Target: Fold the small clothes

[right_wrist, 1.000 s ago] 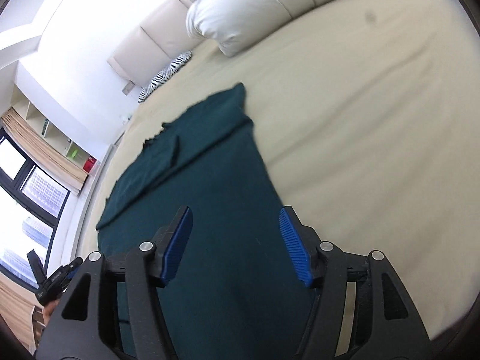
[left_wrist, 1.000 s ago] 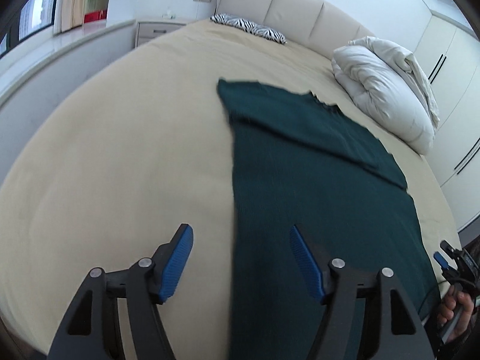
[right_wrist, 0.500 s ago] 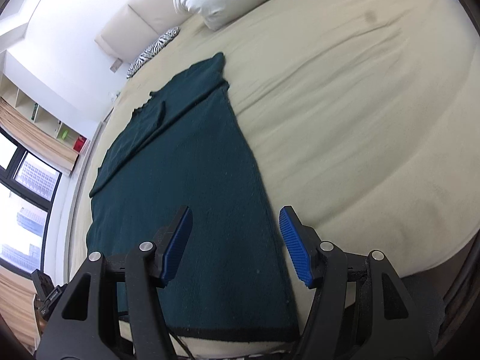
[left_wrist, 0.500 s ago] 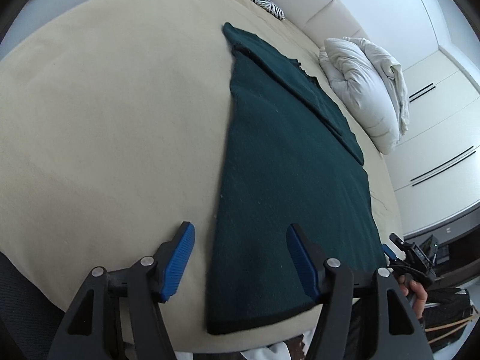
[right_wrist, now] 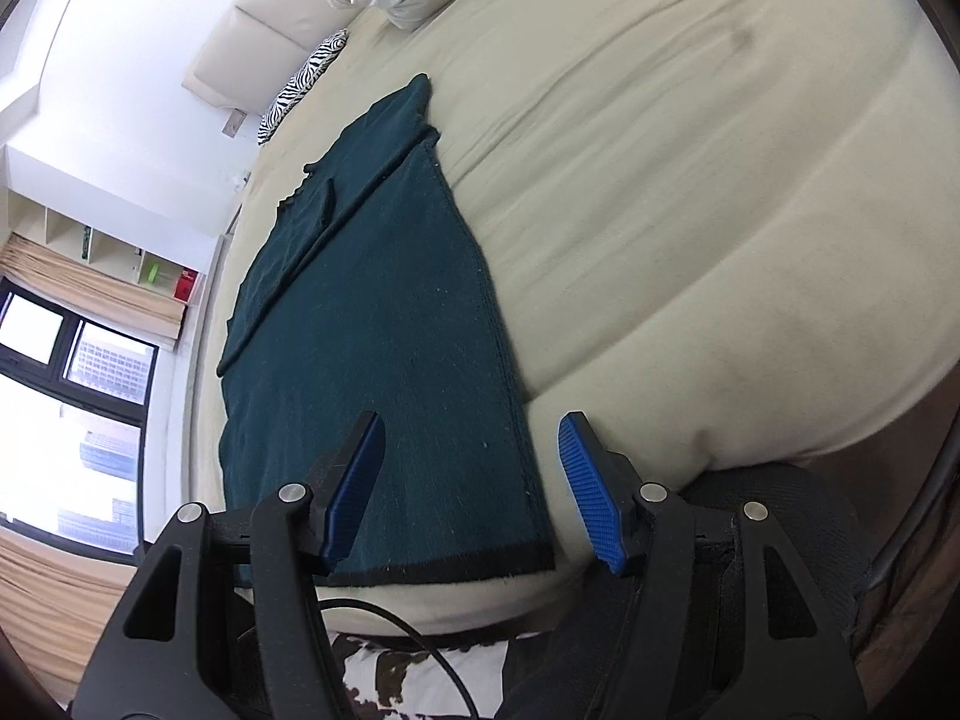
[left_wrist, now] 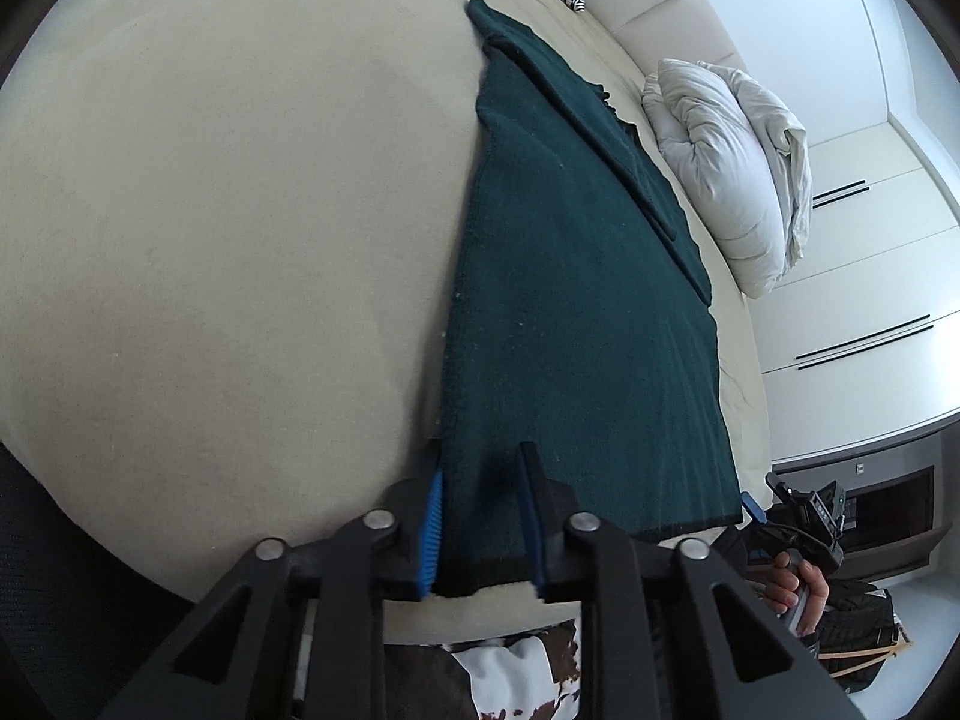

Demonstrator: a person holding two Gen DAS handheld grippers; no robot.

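Note:
A dark green knit garment (left_wrist: 576, 300) lies flat on the beige bed (left_wrist: 210, 210), sleeves folded in, its black hem at the near edge. My left gripper (left_wrist: 480, 480) straddles the garment's near left corner with its jaws partly closed; whether the pads press the cloth I cannot tell. In the right wrist view the garment (right_wrist: 384, 324) runs away from me. My right gripper (right_wrist: 471, 438) is open over the near right corner by the hem, not touching it. The right gripper also shows in the left wrist view (left_wrist: 780, 516) past the hem.
A white duvet (left_wrist: 732, 168) is bunched at the far right of the bed, and a zebra pillow (right_wrist: 306, 78) lies by the headboard (right_wrist: 270, 18). White wardrobes (left_wrist: 870, 276) stand to the right. Windows and shelves (right_wrist: 78, 312) are on the left.
Both grippers came back and down to the garment's near hem. The left jaws narrowed around the left corner. The right jaws stayed open at the right corner.

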